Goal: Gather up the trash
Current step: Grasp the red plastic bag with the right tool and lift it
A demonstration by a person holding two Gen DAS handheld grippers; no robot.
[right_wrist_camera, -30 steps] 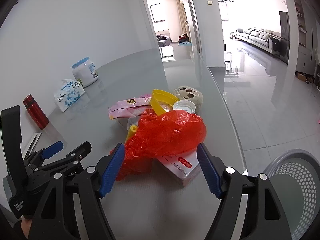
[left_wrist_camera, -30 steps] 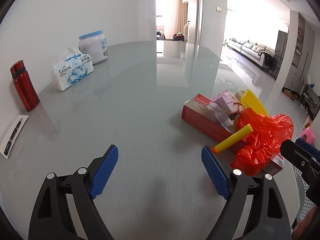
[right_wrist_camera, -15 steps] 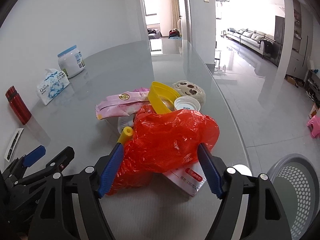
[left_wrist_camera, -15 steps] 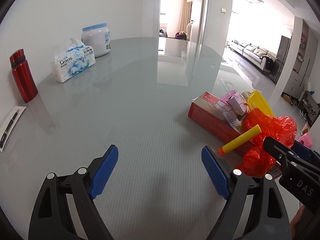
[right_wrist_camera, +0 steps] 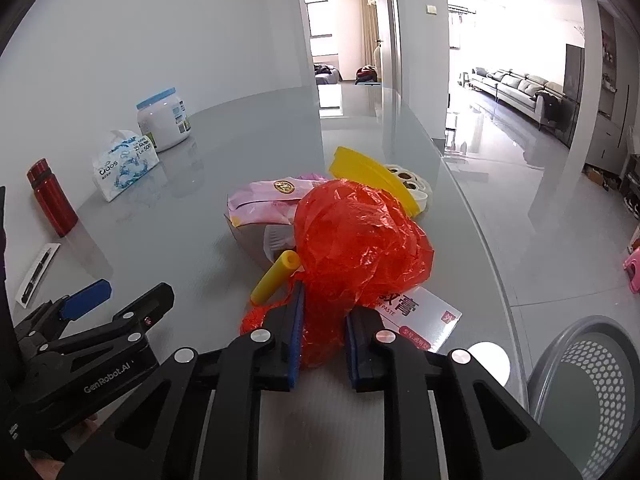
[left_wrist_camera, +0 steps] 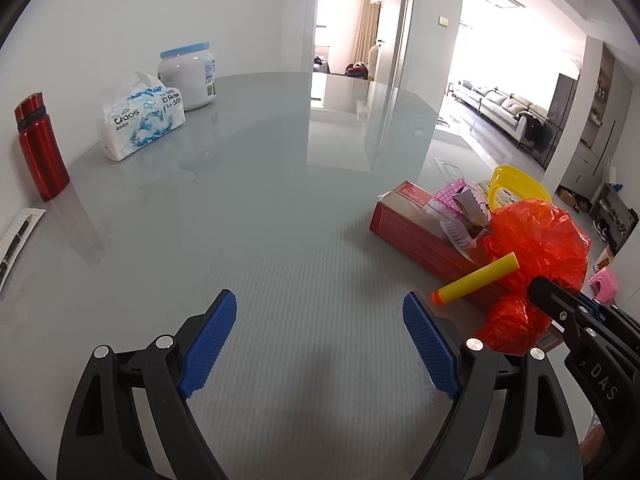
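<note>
A pile of trash lies near the right edge of the grey table [right_wrist_camera: 248, 128]. On top is a crumpled red plastic bag [right_wrist_camera: 356, 236], also in the left wrist view [left_wrist_camera: 540, 248]. Under it lie a red toothpaste box [left_wrist_camera: 416, 236], a yellow foam tube [right_wrist_camera: 274, 276], a pink wrapper [right_wrist_camera: 268, 200] and a yellow lid [right_wrist_camera: 368, 172]. My right gripper [right_wrist_camera: 322, 340] is shut on the near end of the red bag. My left gripper [left_wrist_camera: 316, 340] is open and empty over bare table, left of the pile.
A grey mesh bin [right_wrist_camera: 588, 392] stands on the floor past the table's right edge. At the far left by the wall are a red bottle [left_wrist_camera: 40, 148], a tissue pack [left_wrist_camera: 140, 120], a white jar [left_wrist_camera: 188, 76] and a pen on paper [left_wrist_camera: 12, 240].
My right gripper has moved in and closed on the near end of the red bag. My left gripper stays open and has hardly moved.
</note>
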